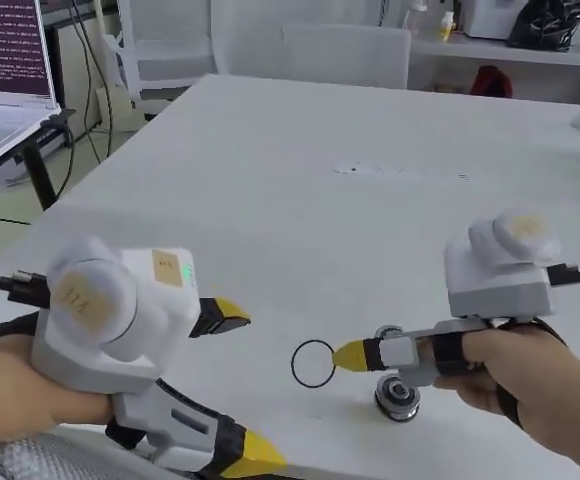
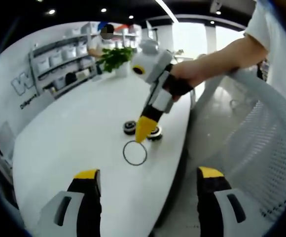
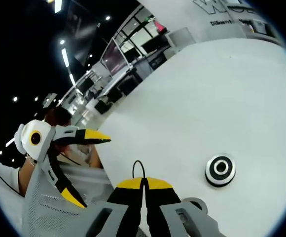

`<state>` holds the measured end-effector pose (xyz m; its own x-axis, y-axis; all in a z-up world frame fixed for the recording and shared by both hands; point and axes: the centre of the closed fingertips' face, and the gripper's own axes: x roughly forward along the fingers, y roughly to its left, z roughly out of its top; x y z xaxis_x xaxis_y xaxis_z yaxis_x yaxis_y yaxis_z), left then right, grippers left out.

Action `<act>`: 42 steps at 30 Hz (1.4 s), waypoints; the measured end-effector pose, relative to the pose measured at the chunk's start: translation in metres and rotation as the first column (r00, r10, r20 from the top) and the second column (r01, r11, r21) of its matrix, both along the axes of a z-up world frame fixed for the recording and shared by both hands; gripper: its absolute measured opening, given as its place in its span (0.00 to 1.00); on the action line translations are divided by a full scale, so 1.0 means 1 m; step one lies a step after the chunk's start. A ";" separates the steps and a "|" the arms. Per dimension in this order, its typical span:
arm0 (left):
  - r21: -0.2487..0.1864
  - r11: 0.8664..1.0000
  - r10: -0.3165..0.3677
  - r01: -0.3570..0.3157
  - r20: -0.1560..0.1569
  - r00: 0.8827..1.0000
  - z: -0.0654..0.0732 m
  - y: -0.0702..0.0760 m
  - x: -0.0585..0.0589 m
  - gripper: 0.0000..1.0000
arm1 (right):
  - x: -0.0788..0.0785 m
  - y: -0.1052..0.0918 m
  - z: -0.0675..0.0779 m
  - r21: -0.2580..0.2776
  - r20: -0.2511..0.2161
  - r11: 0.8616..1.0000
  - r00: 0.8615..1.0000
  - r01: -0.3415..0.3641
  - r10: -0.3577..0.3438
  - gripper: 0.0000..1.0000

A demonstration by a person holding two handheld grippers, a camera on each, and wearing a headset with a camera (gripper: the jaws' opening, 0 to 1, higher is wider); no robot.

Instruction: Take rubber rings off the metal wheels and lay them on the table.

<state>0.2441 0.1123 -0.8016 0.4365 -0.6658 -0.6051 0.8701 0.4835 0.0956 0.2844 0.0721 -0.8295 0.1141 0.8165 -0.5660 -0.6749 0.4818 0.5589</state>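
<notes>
A thin black rubber ring [image 1: 313, 363] hangs from the yellow tips of my right gripper [image 1: 348, 355], which is shut on its edge just over the white table [image 1: 300, 200]. Its loop [image 3: 138, 168] pokes out from between the closed jaws of that gripper [image 3: 143, 183]. One metal wheel [image 1: 397, 395] stands below the gripper's tip and a second wheel [image 1: 388, 333] just behind it. My left gripper [image 1: 242, 383] is open and holds nothing, a short way left of the ring. In the left gripper view the ring [image 2: 134, 153] lies ahead of the spread jaws.
A laptop [image 1: 5, 60] stands on a stand to the far left, off the table. A white chair [image 1: 310, 50] and shelves line the far side. A mesh chair [image 2: 266, 148] sits by the table's near edge.
</notes>
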 end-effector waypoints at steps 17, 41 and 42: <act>-0.005 1.000 -0.001 0.001 -0.005 1.000 0.000 0.000 0.000 0.79 | -0.001 -0.007 -0.024 -0.090 0.021 0.995 0.999 -0.034 0.036 0.00; -0.003 1.000 0.001 -0.001 -0.013 1.000 -0.002 0.001 -0.001 0.79 | -0.001 -0.007 -0.031 -0.127 0.056 0.991 0.997 -0.051 0.059 0.00; -0.003 1.000 0.000 0.000 -0.013 1.000 -0.002 0.001 -0.001 0.79 | -0.001 -0.007 -0.031 -0.126 0.057 0.991 0.997 -0.051 0.059 0.01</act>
